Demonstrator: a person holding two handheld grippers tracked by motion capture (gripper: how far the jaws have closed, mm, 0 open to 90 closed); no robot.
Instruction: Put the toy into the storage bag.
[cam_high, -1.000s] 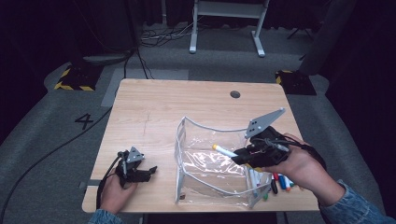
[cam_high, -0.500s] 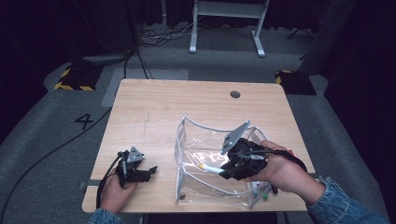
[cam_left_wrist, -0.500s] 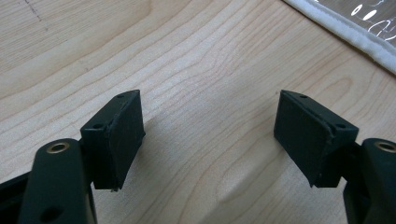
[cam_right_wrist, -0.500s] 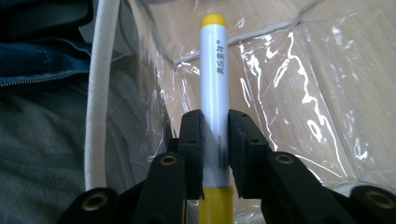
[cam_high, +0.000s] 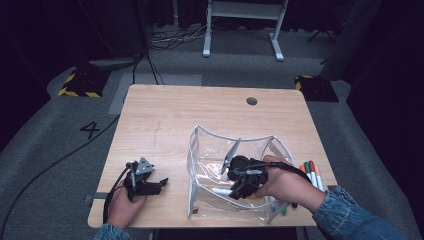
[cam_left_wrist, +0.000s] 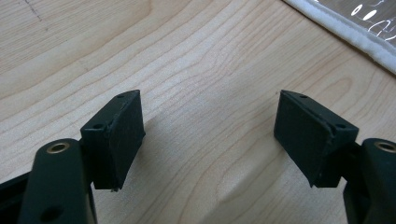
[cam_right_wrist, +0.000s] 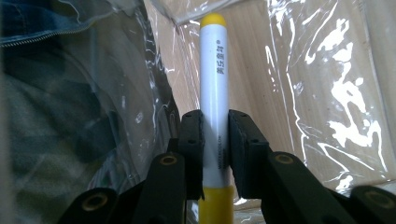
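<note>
Wooden table (cam_high: 165, 125) on grey carpet; high view: right gripper (cam_high: 235, 189) inside the clear pouch (cam_high: 200, 170), spare markers (cam_high: 311, 172) beside it. Left gripper view: left gripper (cam_left_wrist: 210, 126) jaws released, resting on bare wood. Right gripper view: jaws clenched on yellow-capped marker (cam_right_wrist: 214, 88).

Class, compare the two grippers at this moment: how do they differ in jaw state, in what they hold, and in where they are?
The left gripper has jaws wide apart with nothing between them; the right gripper is shut on a yellow marker. The left gripper sits over bare table; the right gripper reaches inside the clear pouch. Both have black jaws.
</note>
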